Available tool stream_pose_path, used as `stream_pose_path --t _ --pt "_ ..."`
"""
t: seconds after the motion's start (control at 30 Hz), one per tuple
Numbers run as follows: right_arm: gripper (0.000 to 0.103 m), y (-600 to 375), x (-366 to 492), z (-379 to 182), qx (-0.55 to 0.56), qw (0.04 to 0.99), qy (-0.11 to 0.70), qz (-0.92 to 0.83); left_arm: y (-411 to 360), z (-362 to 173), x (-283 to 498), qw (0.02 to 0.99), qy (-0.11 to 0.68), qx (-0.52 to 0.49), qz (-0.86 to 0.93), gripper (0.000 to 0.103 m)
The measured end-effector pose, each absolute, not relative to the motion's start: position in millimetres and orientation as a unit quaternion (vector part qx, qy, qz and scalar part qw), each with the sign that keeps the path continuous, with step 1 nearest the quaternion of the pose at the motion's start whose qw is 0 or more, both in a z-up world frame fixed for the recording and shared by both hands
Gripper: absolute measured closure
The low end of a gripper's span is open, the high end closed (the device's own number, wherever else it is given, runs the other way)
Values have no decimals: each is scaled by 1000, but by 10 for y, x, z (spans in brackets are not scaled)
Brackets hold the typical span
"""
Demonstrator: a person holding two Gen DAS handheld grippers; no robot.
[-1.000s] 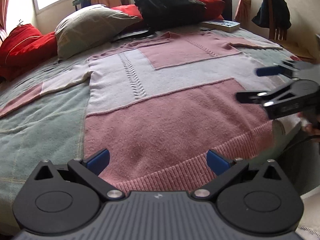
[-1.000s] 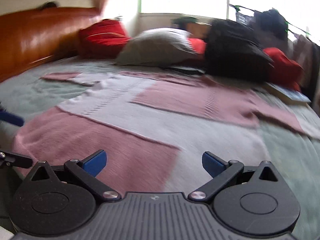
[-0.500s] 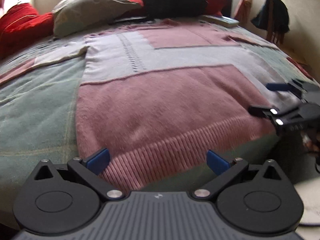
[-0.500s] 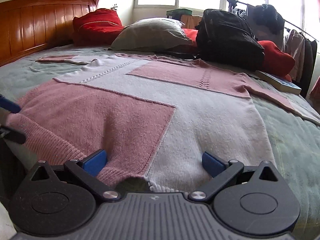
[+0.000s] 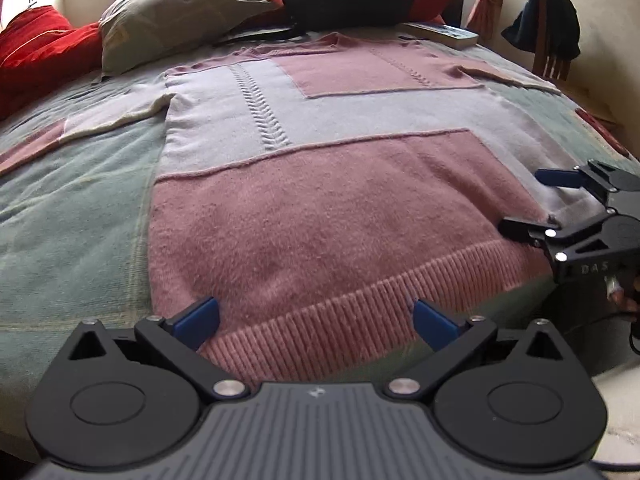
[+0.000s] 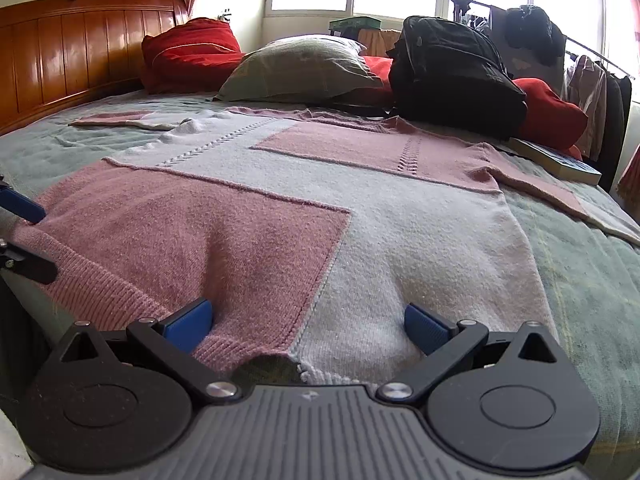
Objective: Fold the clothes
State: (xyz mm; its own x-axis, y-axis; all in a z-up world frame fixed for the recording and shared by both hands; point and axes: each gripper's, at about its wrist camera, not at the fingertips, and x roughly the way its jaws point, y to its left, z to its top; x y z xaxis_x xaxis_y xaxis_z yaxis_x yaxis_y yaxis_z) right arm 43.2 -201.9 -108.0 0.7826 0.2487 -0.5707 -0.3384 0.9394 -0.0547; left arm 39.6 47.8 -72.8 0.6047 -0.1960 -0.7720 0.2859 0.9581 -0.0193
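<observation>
One pink and white sweater [image 5: 320,184] lies flat on the green bedspread [image 5: 72,208], its ribbed hem at the near edge; the far neckline is partly hidden behind one black backpack [image 6: 452,76]. Both claws gape wide over the hem: the left gripper [image 5: 316,320] and the right gripper [image 6: 308,322], neither holding cloth. One grey pillow [image 6: 300,68] and one book [image 6: 556,158] lie far off.

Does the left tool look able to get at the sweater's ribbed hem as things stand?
Probably yes. The left tool is open, its blue fingers straddling the sweater's ribbed hem at the bed edge, with nothing between them. The right tool works farther along.
</observation>
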Motion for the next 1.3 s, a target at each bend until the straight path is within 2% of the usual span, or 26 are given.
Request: stream_pose_path --t 0.37,0.67,0.83,0.97,1.1,1.3 --pt "0 -2005 482 -777 -51 944 290 150 868 -174 872 915 376 77 -126 1" --pt "0 -1906 734 -624 -28 942 296 158 1743 32 2139 929 354 102 -35 1" --pt "0 -1863 982 -532 -24 947 293 130 2334 -271 3038 925 367 92 28 1" --pt "0 -1878 1124 -529 2 945 303 122 2569 -618 3433 925 366 86 58 1" --pt "0 -1871 1206 -558 3 943 313 115 2718 -904 3383 927 370 54 32 1" --pt "0 -1817 1248 -593 -3 940 319 121 2943 -901 3127 929 369 20 7 1"
